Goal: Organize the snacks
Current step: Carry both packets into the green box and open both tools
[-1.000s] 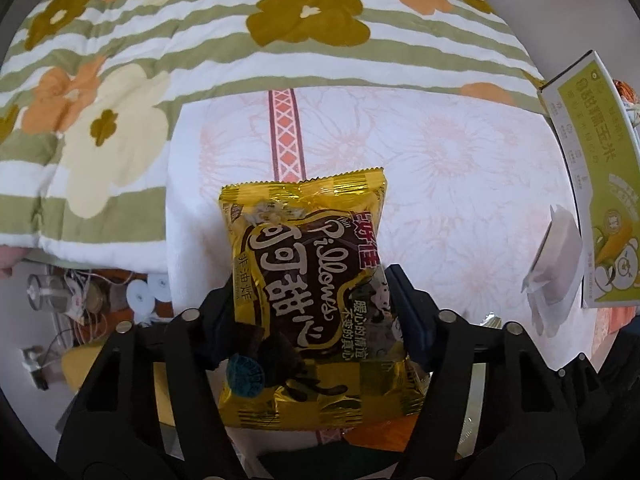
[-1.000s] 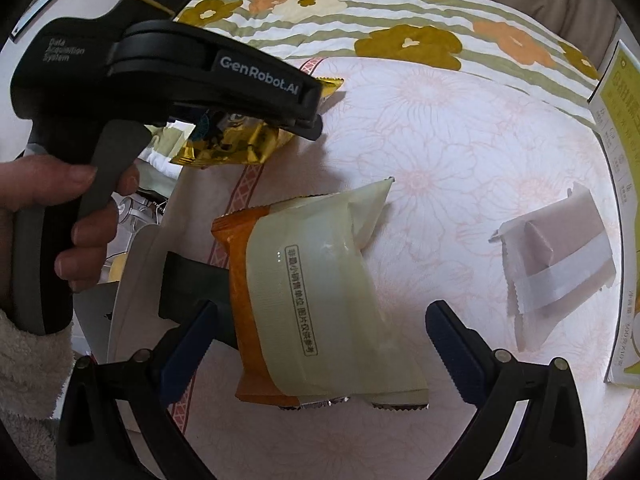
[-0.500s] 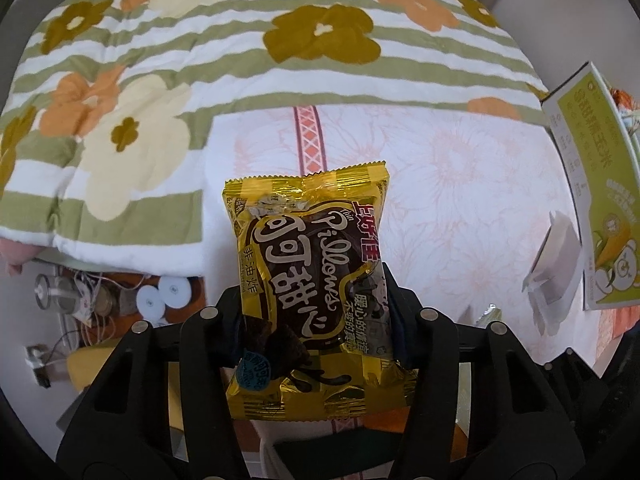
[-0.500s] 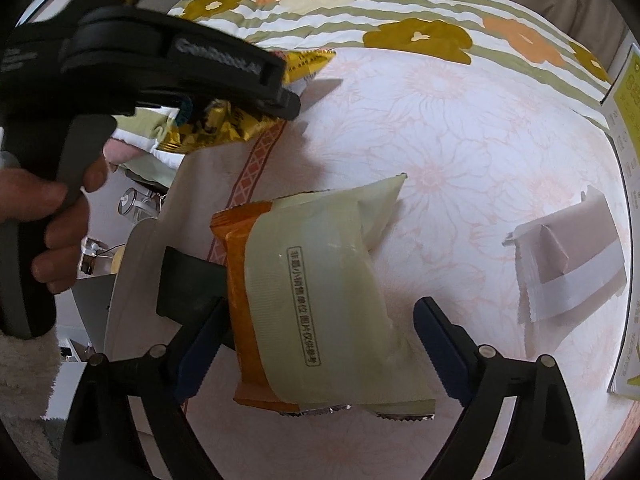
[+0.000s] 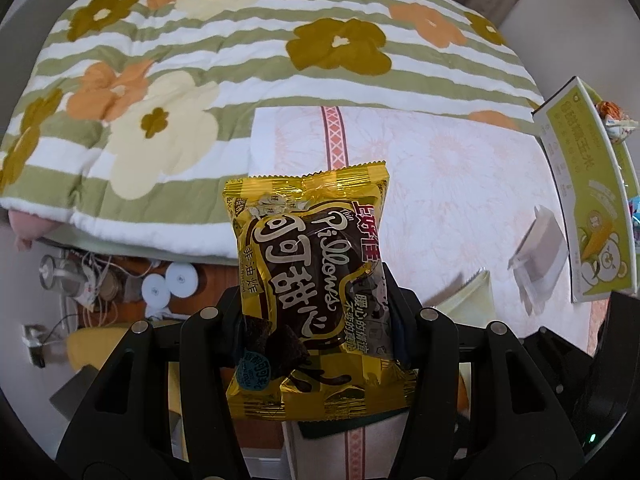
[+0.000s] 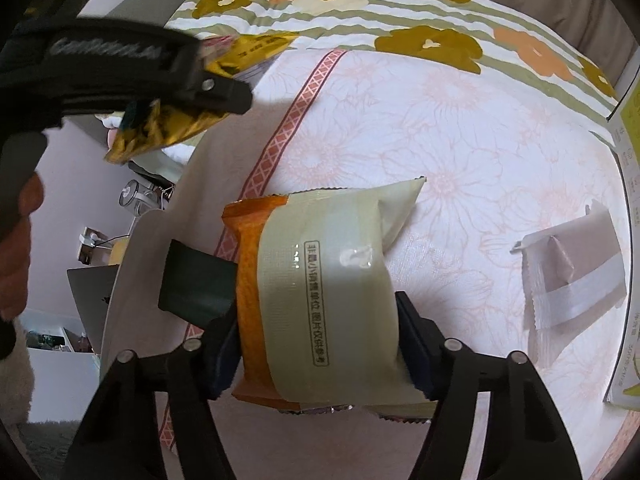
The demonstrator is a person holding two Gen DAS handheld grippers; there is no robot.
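Observation:
My left gripper [image 5: 316, 324] is shut on a gold and brown cocoa snack bag [image 5: 312, 280] and holds it in the air above the table's left edge. It shows in the right wrist view [image 6: 168, 128] at upper left, held by the left gripper [image 6: 224, 96]. My right gripper [image 6: 320, 344] is shut on a pale yellow and orange snack bag [image 6: 324, 288] that lies on the pink floral tablecloth [image 6: 440, 128]. A dark green packet [image 6: 196, 280] lies under its left side.
A grey-and-white wrapped snack [image 6: 576, 276] lies to the right on the cloth; it also shows in the left wrist view [image 5: 540, 256]. A green printed box [image 5: 588, 208] stands at the right edge. A floral striped quilt [image 5: 240, 60] lies beyond the table.
My right gripper has closed from wide open onto the pale yellow bag. My left gripper has lifted the gold bag higher and to the left.

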